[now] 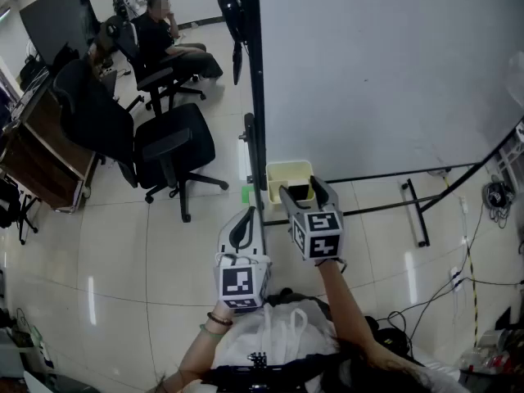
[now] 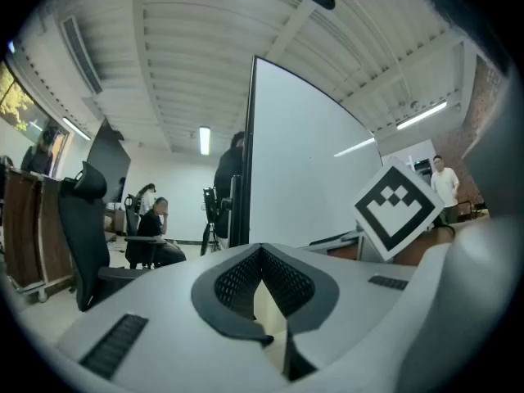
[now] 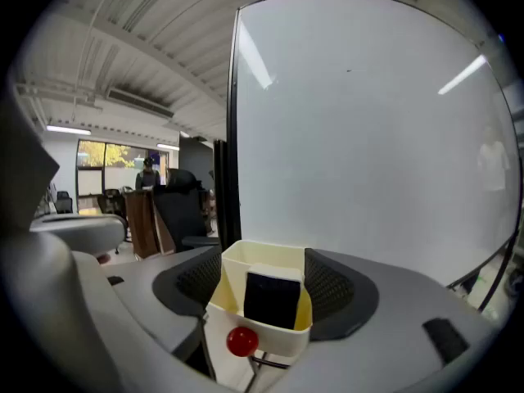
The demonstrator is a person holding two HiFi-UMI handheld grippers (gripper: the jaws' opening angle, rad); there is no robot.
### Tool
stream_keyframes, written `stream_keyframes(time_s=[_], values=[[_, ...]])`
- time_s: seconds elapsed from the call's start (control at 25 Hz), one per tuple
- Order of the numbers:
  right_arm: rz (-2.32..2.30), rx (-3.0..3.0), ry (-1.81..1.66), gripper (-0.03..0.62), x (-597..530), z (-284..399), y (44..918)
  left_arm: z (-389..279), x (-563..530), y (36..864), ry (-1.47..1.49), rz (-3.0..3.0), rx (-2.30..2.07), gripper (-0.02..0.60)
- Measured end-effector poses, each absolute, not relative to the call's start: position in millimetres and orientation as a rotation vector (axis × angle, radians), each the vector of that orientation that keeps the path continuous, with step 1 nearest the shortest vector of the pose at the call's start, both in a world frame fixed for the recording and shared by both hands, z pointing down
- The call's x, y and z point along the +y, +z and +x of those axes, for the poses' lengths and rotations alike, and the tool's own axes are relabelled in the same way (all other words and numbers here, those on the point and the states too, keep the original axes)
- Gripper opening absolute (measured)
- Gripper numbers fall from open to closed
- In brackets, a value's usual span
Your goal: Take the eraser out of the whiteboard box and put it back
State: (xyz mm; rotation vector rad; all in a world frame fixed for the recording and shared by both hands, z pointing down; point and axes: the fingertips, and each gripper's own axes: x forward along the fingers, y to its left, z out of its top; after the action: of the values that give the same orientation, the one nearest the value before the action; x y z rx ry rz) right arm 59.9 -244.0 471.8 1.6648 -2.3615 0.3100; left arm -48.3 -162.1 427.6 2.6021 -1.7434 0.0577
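The right claw [image 1: 304, 188] was open, its jaws spread wide and set to the left and right of the whiteboard box [image 1: 286, 169], which hung at the low left corner of the whiteboard [image 1: 385, 72]. The right gripper view showed the eraser [image 3: 272, 297] standing upright inside the box, dark face toward the camera, pale top just below the rim, not yet gripped. A small red ball [image 3: 241, 341] sat on the box's near wall.

The left claw [image 1: 243, 223] hung nearer the person and to the left, closed tip to tip on nothing.

The main risk looked to be the line of the jaws. They bracketed the box's outer walls, not the eraser. Closing there would likely pinch the box itself, and a lift might then drag it off the board or tilt it. To take the eraser alone, the jaws probably had to narrow and drop inside the walls, where room looked tight. A jaw tip catching the rim could jolt the box. A shallow hold on the eraser's top could let it slip back or fall to the floor.
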Motion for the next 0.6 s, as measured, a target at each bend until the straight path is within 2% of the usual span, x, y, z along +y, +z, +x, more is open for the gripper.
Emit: stream_keyframes(time_s=[0.16,0.24,0.36,0.6], values=[[1.635,-2.226,0.309,0.343,-252.1,55.0,490.1,-51.1,-161.2,427.5,0.06,2.598,-1.751,0.002],[1.637,-2.185,0.268,0.298,-253.4,56.2,497.0,-53.8,-161.8,427.6,0.055,2.585,-1.758,0.002],[1.662,-2.158,0.177,0.271,-254.2,58.3,497.8,-56.6,-163.8,425.8,0.036,2.564,-1.767,0.002],[1.715,-2.223,0.175,0.262,-245.7,60.4,470.6,-57.8,-166.1,426.3,0.048,2.576,-1.771,0.002]])
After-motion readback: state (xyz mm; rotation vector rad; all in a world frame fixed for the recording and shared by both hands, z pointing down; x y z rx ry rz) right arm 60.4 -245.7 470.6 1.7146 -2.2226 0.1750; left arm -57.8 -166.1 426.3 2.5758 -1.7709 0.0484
